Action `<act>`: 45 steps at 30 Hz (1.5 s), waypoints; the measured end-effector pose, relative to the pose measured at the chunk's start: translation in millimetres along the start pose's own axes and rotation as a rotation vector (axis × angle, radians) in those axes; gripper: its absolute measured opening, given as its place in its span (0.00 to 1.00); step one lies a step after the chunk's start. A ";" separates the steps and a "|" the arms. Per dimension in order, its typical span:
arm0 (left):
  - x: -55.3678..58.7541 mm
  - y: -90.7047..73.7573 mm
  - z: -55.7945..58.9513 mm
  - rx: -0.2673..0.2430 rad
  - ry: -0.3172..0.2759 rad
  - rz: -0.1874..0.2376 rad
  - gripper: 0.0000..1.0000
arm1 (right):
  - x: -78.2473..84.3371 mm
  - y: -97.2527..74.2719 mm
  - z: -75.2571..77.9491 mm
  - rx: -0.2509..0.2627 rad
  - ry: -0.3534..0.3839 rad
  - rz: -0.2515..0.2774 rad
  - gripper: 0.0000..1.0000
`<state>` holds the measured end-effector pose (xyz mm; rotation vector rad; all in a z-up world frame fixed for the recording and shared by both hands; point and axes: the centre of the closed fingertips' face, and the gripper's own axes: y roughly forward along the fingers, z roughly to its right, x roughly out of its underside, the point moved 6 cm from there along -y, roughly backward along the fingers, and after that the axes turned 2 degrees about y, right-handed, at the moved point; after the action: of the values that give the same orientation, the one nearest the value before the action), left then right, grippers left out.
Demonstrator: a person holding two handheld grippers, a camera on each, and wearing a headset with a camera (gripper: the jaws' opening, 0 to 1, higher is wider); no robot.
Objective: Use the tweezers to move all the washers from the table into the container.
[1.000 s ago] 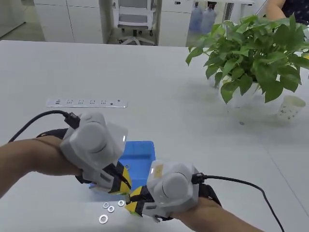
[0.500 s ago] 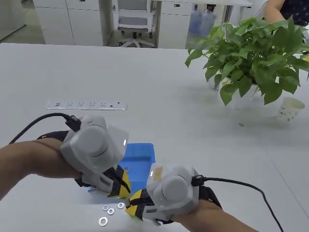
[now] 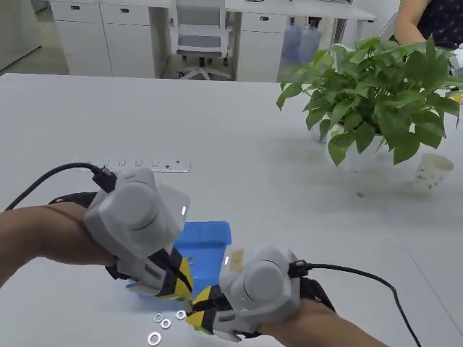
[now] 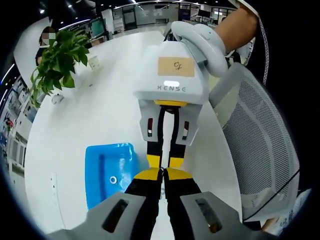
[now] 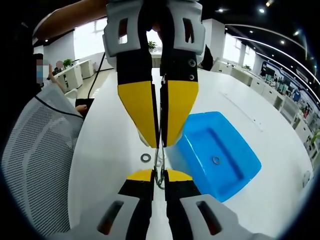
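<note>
Four washers (image 3: pixel 166 323) lie on the table (image 3: pixel 239 144) just by the near edge of the blue container (image 3: pixel 213 235), as before; one more sits inside it. The tweezers (image 5: pixel 159 162) are clenched in the right gripper (image 3: pixel 197 311). The left gripper (image 3: pixel 181 278) meets it tip to tip, jaws pressed together. Both have stayed put; only the head view has shifted.

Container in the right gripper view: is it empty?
No, one washer lies on the floor of the blue container.
</note>
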<state>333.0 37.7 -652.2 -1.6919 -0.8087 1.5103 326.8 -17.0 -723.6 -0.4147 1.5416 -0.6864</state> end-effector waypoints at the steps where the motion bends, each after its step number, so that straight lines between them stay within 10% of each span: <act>1: -0.3 -1.0 -0.1 -0.001 0.000 0.000 0.06 | -1.0 -0.7 0.2 -0.001 -0.001 0.000 0.08; 16: -11.6 -25.5 -7.1 -0.004 -0.006 -0.011 0.06 | -24.5 -14.3 5.4 -0.007 -0.011 0.004 0.08; 45: -16.4 -42.8 -56.0 -0.087 0.016 -0.001 0.06 | -46.0 -18.3 63.8 0.036 -0.080 0.000 0.08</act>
<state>387.0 41.6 -604.2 -1.7641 -0.8784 1.4781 391.6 -12.5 -675.6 -0.4106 1.4514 -0.6892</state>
